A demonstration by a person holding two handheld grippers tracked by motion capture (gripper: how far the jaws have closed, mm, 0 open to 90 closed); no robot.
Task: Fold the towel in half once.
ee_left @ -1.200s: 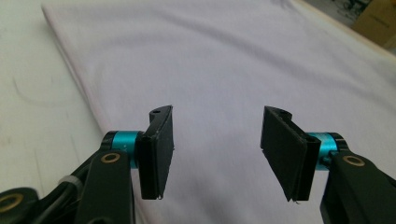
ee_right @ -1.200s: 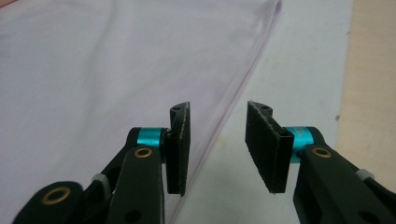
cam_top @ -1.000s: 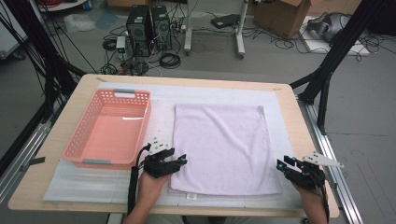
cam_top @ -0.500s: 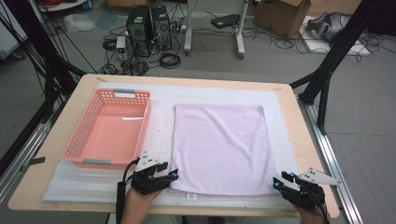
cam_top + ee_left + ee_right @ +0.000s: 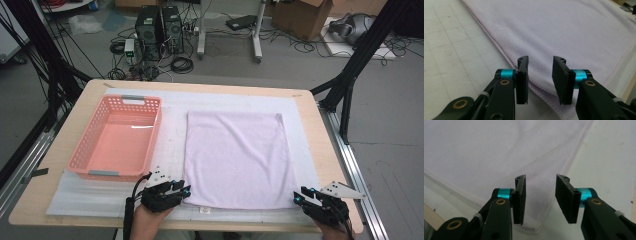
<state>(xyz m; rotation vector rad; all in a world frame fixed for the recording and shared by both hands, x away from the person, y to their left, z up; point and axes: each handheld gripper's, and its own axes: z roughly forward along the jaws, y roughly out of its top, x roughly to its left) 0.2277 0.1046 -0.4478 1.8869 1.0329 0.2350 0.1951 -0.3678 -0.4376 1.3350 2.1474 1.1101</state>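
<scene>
- Left gripper (image 5: 184,191): jaws part open, just been closing, astride the near left corner of the pale lilac fleece towel (image 5: 237,157), not yet pinching it.
- Right gripper (image 5: 301,197): jaws likewise closing over the near right corner, cloth between them, unclamped.
- Towel lies flat on the white gridded mat (image 5: 172,140), beside the pink plastic basket (image 5: 117,137); both corners look lined up for a fold.
</scene>
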